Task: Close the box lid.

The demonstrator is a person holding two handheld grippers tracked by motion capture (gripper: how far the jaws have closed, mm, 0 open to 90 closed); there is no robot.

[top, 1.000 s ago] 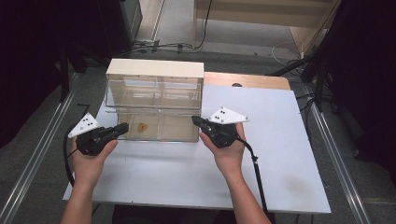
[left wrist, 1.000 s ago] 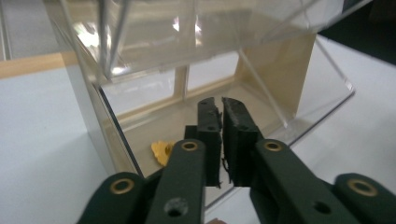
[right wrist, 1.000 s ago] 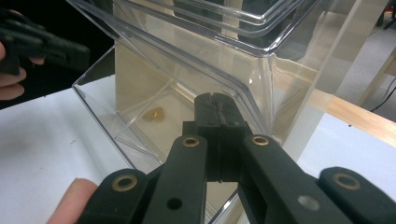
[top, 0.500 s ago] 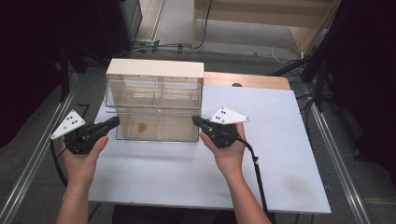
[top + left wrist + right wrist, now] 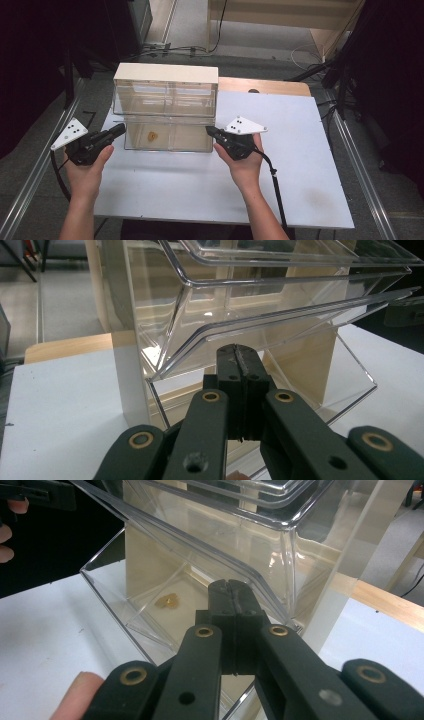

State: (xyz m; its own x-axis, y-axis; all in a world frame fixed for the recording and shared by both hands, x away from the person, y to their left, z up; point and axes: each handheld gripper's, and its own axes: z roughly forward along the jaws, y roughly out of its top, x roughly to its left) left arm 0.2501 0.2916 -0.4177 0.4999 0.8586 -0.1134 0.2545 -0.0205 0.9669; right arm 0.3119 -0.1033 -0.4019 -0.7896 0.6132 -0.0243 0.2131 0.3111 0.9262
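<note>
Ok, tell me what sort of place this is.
Probably a lab or workshop recording bay, not a home: a white table edged by metal rails, loose cables on the floor, dark curtains around it, and a clear drawer unit set between the two hand-held grippers.

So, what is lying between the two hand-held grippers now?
In the high view, the pulled-out lower clear drawer sits between the left hand-held gripper and the right hand-held gripper. A small yellowish piece lies inside it.

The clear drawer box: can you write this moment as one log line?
clear drawer box: lower drawer tilted open | small yellow piece inside | left gripper: shut, at left corner | right gripper: shut, at right corner
</note>
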